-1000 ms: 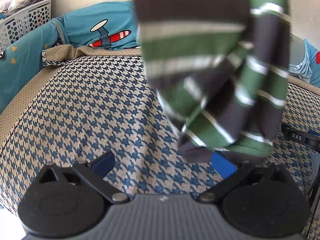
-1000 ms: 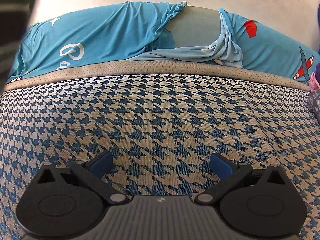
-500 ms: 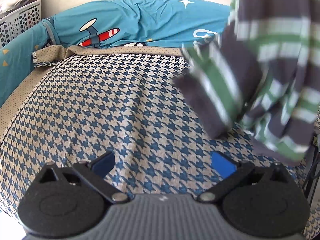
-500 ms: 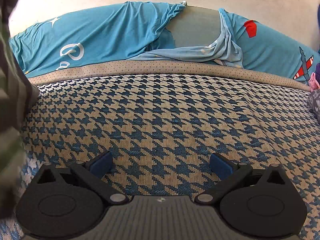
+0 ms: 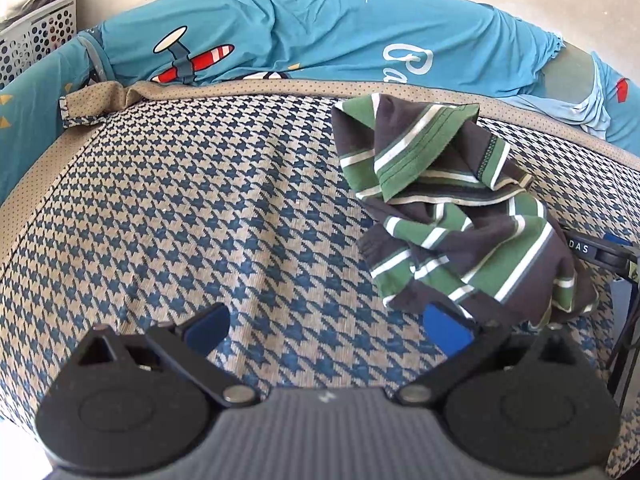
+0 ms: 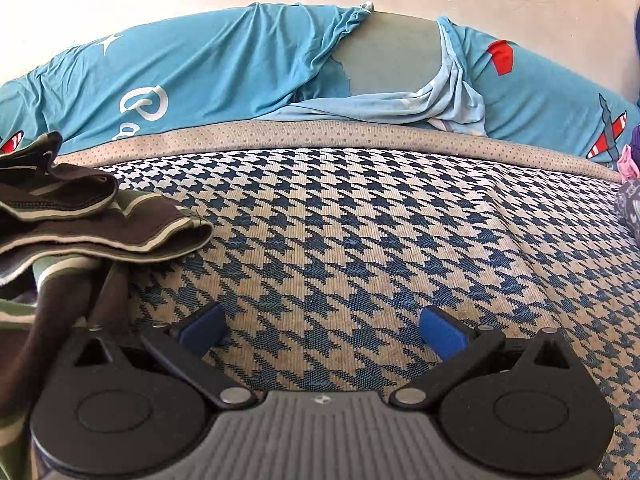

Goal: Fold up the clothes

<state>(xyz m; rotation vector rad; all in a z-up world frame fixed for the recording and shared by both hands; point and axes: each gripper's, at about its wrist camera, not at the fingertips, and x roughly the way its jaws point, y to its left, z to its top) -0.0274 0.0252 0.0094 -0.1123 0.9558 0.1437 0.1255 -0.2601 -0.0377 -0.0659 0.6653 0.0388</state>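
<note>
A crumpled garment striped in green, dark grey and white [image 5: 452, 208] lies in a heap on the blue-and-beige houndstooth surface [image 5: 208, 216], to the right in the left wrist view. My left gripper [image 5: 326, 326] is open just before it, its right pad [image 5: 446, 326] close to the heap's near edge. In the right wrist view the same garment [image 6: 76, 216] fills the left edge and drapes over the gripper body's left side. My right gripper [image 6: 322, 330] is open over bare houndstooth fabric, holding nothing.
Blue cushions with aeroplane prints [image 5: 280, 36] line the back against a pale wall. A white perforated basket [image 5: 36, 40] stands at the far left. Some other cloth [image 6: 630, 184] shows at the right edge of the right wrist view. A black stand labelled "DAS" [image 5: 588, 248] sits beside the heap.
The striped garment was hanging in the air in front of my left gripper; it swung right and now lies in a heap on the surface. Both grippers stayed open.
</note>
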